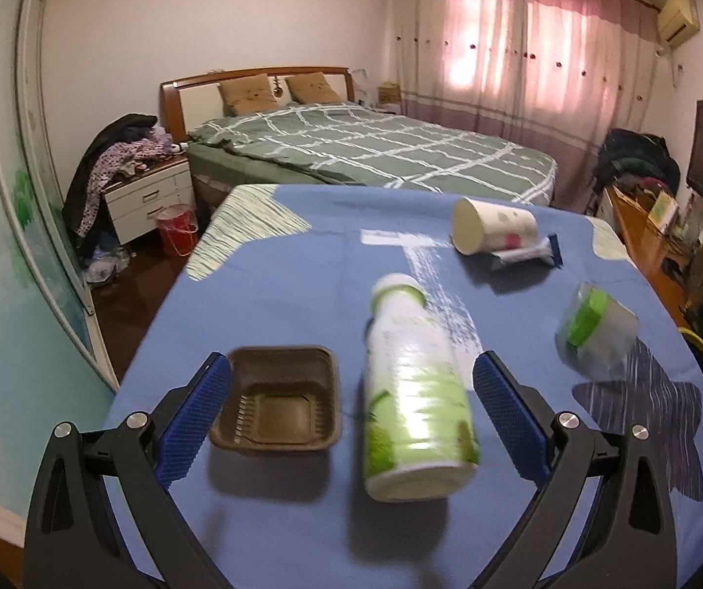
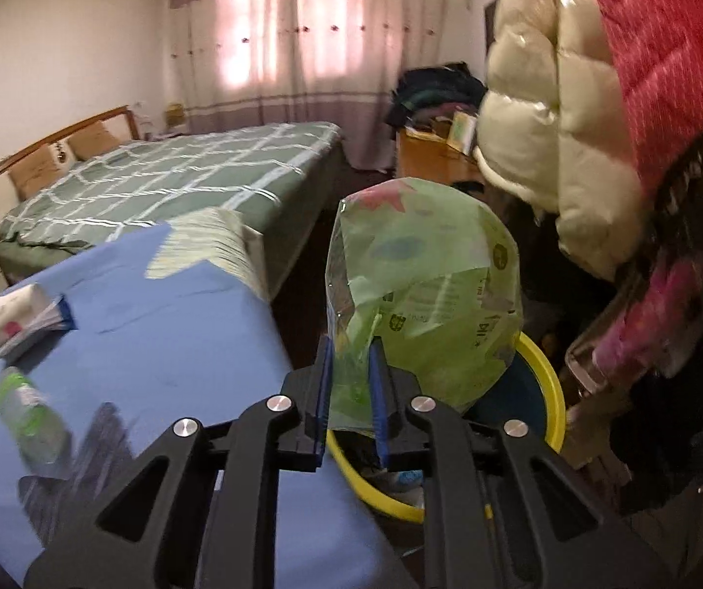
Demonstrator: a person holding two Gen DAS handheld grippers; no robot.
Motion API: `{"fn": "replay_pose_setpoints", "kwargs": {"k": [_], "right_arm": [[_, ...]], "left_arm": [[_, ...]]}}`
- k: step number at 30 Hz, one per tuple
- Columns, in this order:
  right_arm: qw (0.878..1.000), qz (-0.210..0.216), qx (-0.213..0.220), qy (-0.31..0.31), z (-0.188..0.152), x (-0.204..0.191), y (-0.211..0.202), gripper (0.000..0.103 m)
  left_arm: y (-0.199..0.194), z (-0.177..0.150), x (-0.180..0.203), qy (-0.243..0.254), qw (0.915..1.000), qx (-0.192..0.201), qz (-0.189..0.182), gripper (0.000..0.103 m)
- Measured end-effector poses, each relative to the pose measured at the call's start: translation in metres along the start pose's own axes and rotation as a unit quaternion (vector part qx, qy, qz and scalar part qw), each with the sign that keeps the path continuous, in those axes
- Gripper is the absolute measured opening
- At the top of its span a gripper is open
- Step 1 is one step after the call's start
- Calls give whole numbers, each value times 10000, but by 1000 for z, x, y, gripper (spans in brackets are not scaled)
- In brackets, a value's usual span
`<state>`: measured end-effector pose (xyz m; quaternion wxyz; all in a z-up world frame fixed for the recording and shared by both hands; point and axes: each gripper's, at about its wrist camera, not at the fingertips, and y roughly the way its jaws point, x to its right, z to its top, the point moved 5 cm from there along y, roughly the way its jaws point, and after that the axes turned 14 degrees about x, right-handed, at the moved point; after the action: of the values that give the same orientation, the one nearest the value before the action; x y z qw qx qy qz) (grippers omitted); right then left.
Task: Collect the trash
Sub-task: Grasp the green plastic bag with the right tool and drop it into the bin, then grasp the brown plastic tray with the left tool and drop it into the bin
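The left gripper [image 1: 351, 407] hangs over the near edge of the table [image 1: 273, 255], its jaws spread wide and grasping nothing; between its fingers, on the blue cloth, sit a brown tray [image 1: 277, 400] toward the left finger and a white-and-green bottle [image 1: 412, 392] lying on its side toward the right one; neither touches the pads as far as I can see. Further back, near the far right corner, a paper cup [image 1: 491, 226] lies on its side with a small blue-ended wrapper [image 1: 530, 255] just beside it; close to the right edge lies a clear container [image 1: 596, 331] with a green band, too blurred to tell more.

The right gripper [image 2: 351, 383] is off the table's right edge, jaws nearly closed and pinching a green plastic bag [image 2: 425, 289]; the bag bulges up and forward from the pads, above a yellow-rimmed bin [image 2: 545, 383] that stands on the floor just beside the table; what lies inside the bin I cannot make out.

Beyond the table stands a bed [image 1: 376, 147] with a green checked cover; pink curtains [image 1: 523, 39] glow behind it; puffy jackets [image 2: 562, 113] hang at the right.
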<state>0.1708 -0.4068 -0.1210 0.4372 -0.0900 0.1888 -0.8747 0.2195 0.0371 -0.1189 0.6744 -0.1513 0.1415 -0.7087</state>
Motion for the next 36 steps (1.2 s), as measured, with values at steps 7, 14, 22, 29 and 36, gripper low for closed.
{"fn": "replay_pose_setpoints", "kwargs": {"k": [7, 14, 22, 29, 36], "right_arm": [[9982, -503, -113, 290, -8, 26, 11, 39], [9986, -438, -44, 309, -7, 22, 8, 49], [9989, -334, -76, 308, -9, 18, 10, 51], [9991, -275, -104, 295, -10, 17, 11, 53], [9992, -228, -140, 302, -11, 14, 12, 54]], "left_arm": [[5, -5, 10, 90, 9999, -105, -53, 97], [2, -4, 4, 63, 9999, -103, -77, 97], [-13, -5, -32, 16, 9998, -138, 164, 91], [-17, -14, -64, 40, 9985, -325, 438, 83], [-13, -31, -48, 176, 9978, -638, -12, 84]]}}
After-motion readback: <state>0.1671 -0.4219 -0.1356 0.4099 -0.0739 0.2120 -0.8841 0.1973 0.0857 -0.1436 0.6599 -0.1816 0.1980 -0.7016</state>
